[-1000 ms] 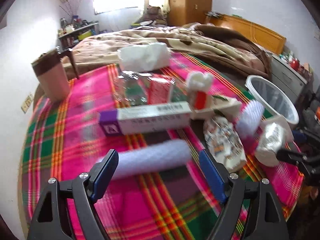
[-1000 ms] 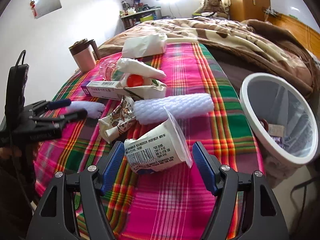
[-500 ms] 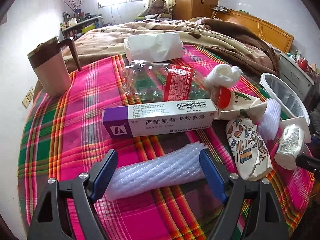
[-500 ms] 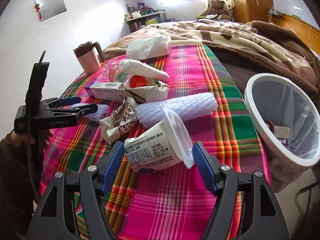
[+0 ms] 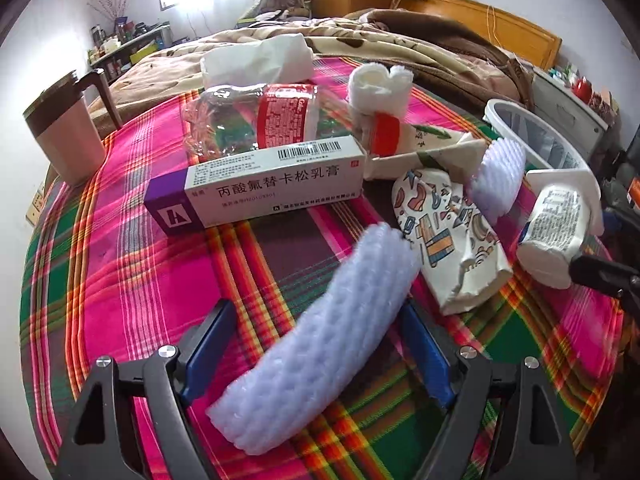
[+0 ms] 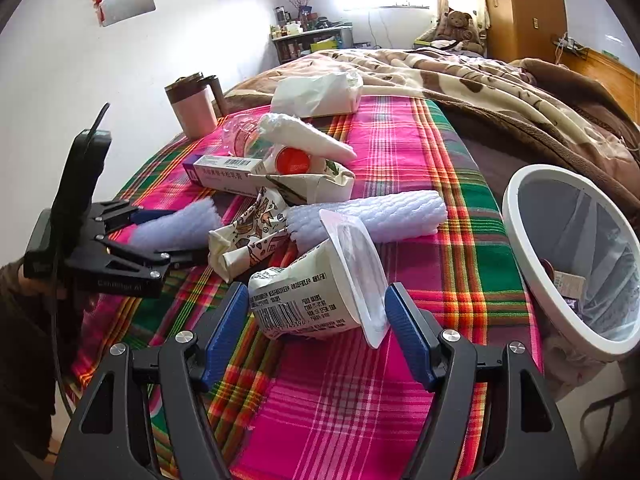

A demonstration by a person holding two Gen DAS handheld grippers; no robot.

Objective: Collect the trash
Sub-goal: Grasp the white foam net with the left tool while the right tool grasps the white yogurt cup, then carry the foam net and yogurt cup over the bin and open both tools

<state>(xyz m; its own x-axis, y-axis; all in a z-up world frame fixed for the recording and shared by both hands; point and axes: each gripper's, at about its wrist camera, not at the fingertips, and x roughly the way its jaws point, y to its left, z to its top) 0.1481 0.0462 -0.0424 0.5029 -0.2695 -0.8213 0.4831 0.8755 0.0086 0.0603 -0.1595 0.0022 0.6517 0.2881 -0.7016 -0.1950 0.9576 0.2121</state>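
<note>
One foam sleeve (image 5: 320,332) between left fingers (image 5: 208,344)

A plaid cloth (image 5: 120,280) in pink, green and orange covers the table — everything sits on it. Take the long medicine box (image 5: 256,184) as the marker. Behind it lies a crushed clear bottle (image 5: 256,120) with a red label, and further back a white tissue pack (image 5: 256,62). Off to its left, near the table edge, stands a pink mug (image 5: 66,132) with a brown lid. To its right, a torn paper carton (image 5: 432,148); in front of that a crumpled printed wrapper (image 5: 444,236), a foam sleeve (image 5: 498,180) and a yogurt cup (image 6: 312,292) on its side — all bunched close. In front of the box, a second foam sleeve (image 5: 320,340) lies slantwise.
</note>
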